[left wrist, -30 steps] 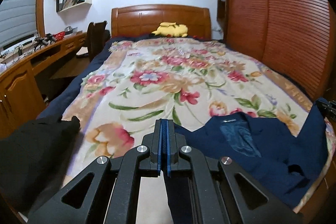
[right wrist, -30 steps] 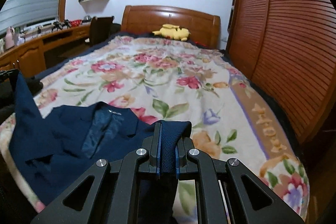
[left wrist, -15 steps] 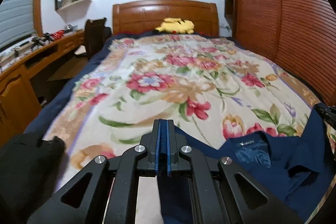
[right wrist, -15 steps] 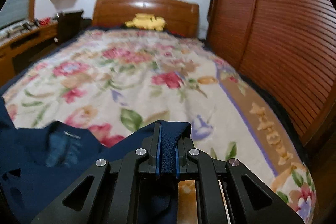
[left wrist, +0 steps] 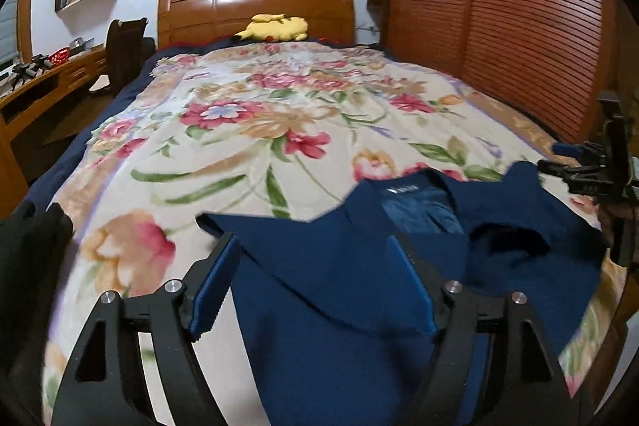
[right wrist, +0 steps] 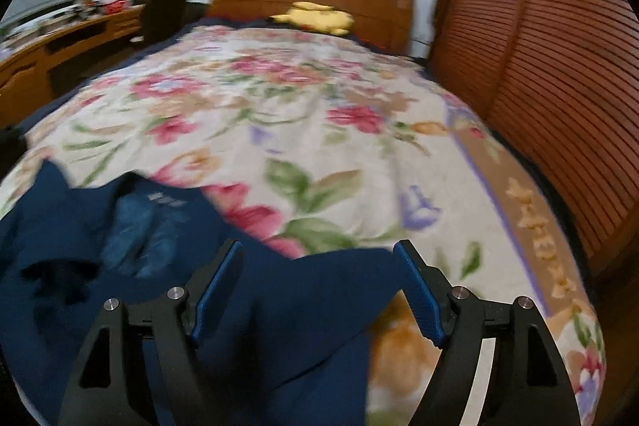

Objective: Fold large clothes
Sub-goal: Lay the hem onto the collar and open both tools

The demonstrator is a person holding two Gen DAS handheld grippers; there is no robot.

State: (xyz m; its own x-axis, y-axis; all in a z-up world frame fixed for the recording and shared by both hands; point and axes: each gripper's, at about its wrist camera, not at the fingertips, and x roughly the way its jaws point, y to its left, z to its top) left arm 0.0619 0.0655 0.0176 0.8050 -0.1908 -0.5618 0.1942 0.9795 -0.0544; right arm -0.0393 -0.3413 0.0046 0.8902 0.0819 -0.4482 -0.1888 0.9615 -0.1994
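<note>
A navy blue shirt (left wrist: 359,266) lies on the near end of the floral bedspread (left wrist: 255,130), collar and label facing up. My left gripper (left wrist: 315,282) is open, its jaws spread wide over the shirt's left shoulder corner. My right gripper (right wrist: 319,286) is open too, jaws apart over the shirt's (right wrist: 259,314) right corner. The right gripper also shows at the right edge of the left wrist view (left wrist: 591,174). The shirt rests loose on the bedspread (right wrist: 319,130), wrinkled near the collar.
A yellow plush toy (left wrist: 275,26) lies by the wooden headboard (left wrist: 255,6). A slatted wooden wardrobe (left wrist: 519,18) runs along the right. A desk (left wrist: 44,82) and chair (left wrist: 124,50) stand at the left. A black garment (left wrist: 28,266) lies at the bed's near left.
Both grippers were shut on the shirt's corners and have opened, letting the shirt drop onto the bed. Both views shifted forward over the bed.
</note>
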